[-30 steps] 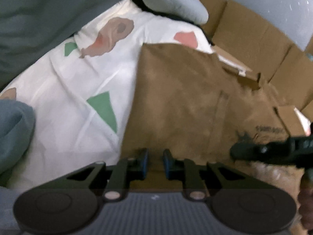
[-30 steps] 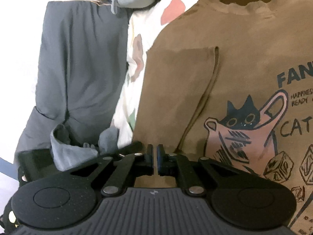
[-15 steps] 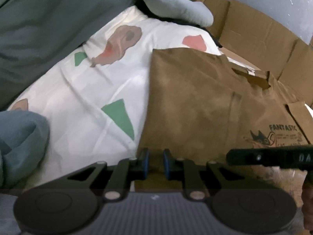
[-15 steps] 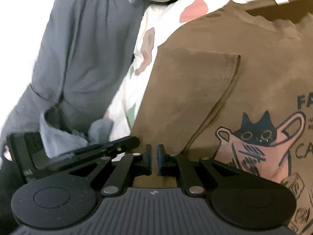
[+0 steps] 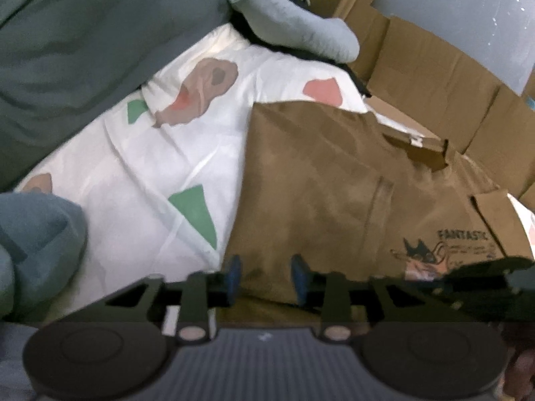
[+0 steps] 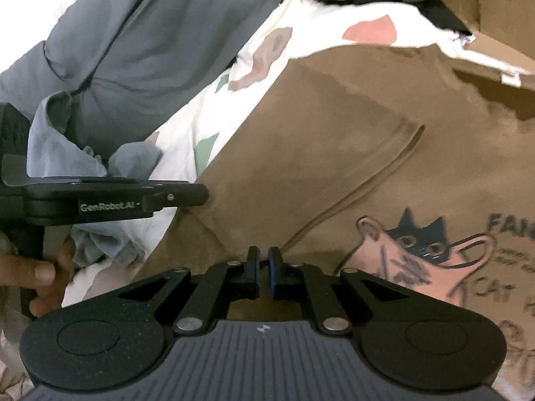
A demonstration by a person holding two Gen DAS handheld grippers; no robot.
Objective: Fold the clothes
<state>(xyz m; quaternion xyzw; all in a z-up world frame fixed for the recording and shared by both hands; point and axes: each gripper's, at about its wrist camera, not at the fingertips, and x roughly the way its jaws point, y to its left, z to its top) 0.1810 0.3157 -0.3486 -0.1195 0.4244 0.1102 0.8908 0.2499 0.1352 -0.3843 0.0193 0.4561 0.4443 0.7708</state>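
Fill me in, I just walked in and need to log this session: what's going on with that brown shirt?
A person holds a gripper in each hand and is folding a brown cat-print T-shirt spread over a white patterned sheet. One sleeve is already folded onto the chest. The left gripper is open at the shirt's side edge. The right gripper is almost closed near the folded sleeve; whether it pinches fabric is unclear. Grey clothes lie beside.
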